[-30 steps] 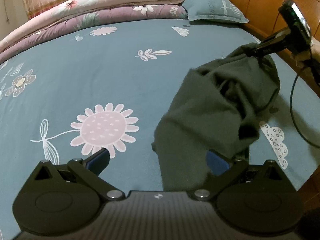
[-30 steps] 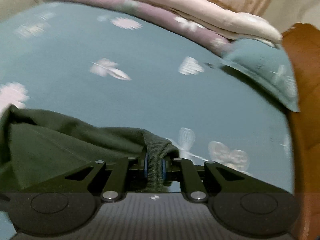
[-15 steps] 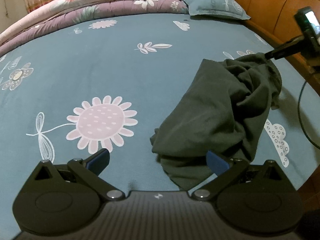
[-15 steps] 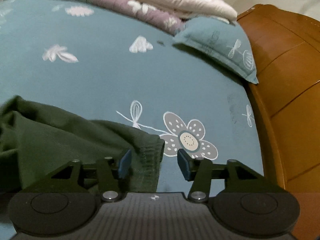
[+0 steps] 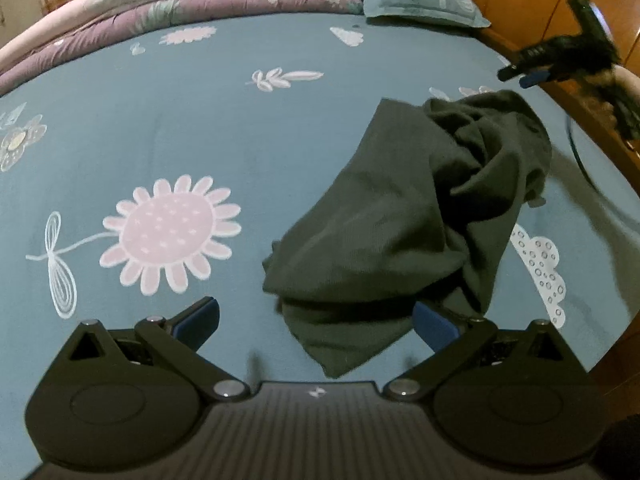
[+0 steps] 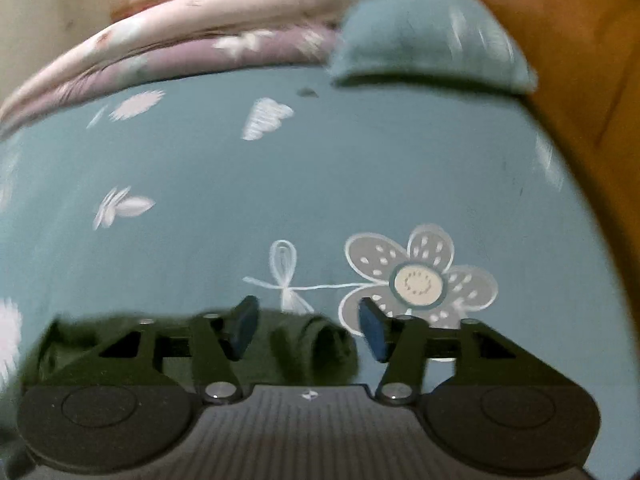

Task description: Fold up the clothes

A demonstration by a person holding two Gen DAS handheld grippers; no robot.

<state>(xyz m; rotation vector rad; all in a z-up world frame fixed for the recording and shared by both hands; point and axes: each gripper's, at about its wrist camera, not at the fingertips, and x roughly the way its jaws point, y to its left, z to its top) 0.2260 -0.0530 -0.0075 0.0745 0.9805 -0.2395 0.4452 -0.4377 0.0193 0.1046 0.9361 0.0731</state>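
Dark green garment (image 5: pixel 404 216) lies crumpled near the bed's (image 5: pixel 240 128) right edge; left claw (image 5: pixel 316 318) and right claw (image 6: pixel 306 326) both spread, gripping nothing.

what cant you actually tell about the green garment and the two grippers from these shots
- Garment type: in the left wrist view the dark green garment lies crumpled on the bed sheet, so sleeves or legs are buried in folds.
- Its near edge: the left gripper body cuts it off.
- Right wrist view: motion blur, and the right gripper covers most of the cloth.
- Right gripper in the left wrist view: smeared; jaw gap unreadable there.
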